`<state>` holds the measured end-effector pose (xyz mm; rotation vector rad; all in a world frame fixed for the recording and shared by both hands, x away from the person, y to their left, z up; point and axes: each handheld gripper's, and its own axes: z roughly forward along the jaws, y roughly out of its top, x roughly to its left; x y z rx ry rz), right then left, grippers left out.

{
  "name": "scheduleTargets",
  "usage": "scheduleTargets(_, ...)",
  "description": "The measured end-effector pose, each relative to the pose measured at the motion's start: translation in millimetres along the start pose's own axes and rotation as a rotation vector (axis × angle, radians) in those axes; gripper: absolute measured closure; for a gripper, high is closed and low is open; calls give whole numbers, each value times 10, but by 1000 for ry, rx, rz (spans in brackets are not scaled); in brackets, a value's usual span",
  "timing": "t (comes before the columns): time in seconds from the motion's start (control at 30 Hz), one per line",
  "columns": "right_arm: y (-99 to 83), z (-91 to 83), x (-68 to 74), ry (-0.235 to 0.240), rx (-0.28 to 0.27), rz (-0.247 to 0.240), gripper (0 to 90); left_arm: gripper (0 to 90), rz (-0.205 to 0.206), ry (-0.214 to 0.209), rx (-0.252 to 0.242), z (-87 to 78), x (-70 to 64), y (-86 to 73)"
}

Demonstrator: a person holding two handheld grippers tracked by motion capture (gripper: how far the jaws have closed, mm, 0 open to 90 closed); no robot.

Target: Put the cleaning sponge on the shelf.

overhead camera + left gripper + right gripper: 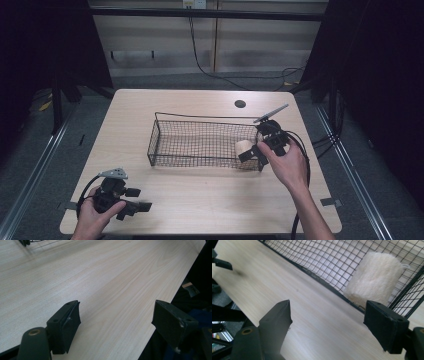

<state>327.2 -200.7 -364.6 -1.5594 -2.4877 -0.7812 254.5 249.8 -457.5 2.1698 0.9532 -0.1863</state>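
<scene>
Black jaws of the right gripper [328, 322] stand wide apart and hold nothing, low in the frame, outside the wire basket [165, 142]. At upper right, inside its corner, sits the cream fluffy roll [374, 280]. Reaching from here risks a jaw snagging the mesh and dragging the basket. Lower left in the high view, the left gripper [134, 199] rests agape, empty.

no readable text, no labels, no brand marks, no numbers anywhere
</scene>
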Motion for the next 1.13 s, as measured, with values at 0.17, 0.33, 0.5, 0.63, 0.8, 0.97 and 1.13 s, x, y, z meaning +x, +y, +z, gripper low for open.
scheduleTargets(0.17,-112,-34,67,5,-25,-22,233,219,1,0,4,-2,-3,0)
scheduleTargets(0.33,-275,5,120,3,-42,-36,249,219,1,0,6,2,2,1)
scheduleTargets(0.5,-449,41,143,-4,-58,-41,251,219,2,0,5,0,1,0)
scheduleTargets(0.63,-590,97,124,-18,-74,-41,253,219,4,4,5,-1,4,0)
scheduleTargets(0.8,-746,183,103,-36,-76,-39,253,219,1,6,1,1,1,-2)
scheduleTargets(0.97,-859,278,90,-53,-91,-41,252,219,0,7,1,2,4,0)
scheduleTargets(1.13,-936,432,61,-57,-78,-39,240,219,-2,3,3,3,8,1)
